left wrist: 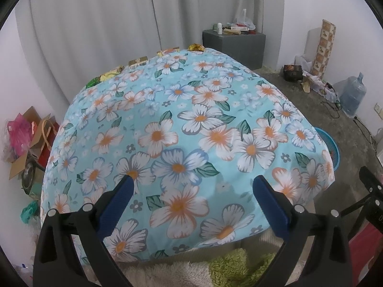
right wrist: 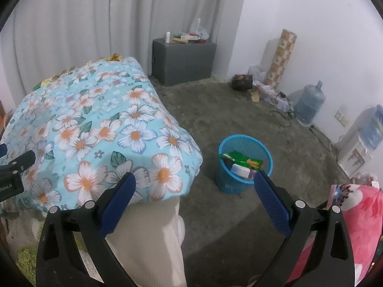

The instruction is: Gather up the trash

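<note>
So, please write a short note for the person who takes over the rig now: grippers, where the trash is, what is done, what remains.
Left gripper: open, empty, above the near part of the floral cloth.
Right gripper: open, empty, at the cloth's near right corner, pointing towards the blue basket.
Done: the basket, on the floor right of the covered surface, already holds a green wrapper and a white item.
Left: several wrappers lie along the cloth's far edge by the curtain. Pick each up and drop it in the basket.
</note>
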### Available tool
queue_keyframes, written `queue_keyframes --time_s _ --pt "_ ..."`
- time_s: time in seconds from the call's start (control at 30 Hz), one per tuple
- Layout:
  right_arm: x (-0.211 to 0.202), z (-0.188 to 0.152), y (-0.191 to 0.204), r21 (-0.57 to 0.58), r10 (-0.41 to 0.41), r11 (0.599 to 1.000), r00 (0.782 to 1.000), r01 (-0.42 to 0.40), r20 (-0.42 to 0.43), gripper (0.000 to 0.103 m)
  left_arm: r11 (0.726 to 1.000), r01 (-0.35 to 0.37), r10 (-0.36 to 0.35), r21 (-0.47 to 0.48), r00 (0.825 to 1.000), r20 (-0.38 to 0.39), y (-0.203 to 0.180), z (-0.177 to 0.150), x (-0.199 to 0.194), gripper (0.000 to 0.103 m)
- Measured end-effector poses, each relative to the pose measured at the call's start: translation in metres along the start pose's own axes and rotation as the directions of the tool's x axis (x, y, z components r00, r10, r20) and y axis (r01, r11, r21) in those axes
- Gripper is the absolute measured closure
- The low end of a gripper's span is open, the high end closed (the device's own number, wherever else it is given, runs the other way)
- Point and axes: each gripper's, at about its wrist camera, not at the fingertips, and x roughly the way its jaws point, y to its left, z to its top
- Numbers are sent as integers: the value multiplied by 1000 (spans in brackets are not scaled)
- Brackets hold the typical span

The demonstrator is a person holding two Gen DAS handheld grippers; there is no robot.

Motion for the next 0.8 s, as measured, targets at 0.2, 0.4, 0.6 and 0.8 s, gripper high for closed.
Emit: queue_keyframes --time_s 0.2,0.4,0.6,0.8 --pt "2 -1 -1 1 3 1000 1000 -3 -11 8 1000 -2 2 7 1000 -9 -2 0 3 6" --pt "2 -1 -1 1 3 1000 1000 -3 -11 8 1000 -3 3 11 1000 -11 -4 -1 4 6" --pt "1 -1 -1 0 3 1000 1000 -3 -12 8 1000 -4 4 10 1000 -14 -4 -1 5 6" --pt "1 -1 -1 0 3 1000 1000 -3 -11 8 1000 -4 4 10 1000 -14 -3 0 5 6"
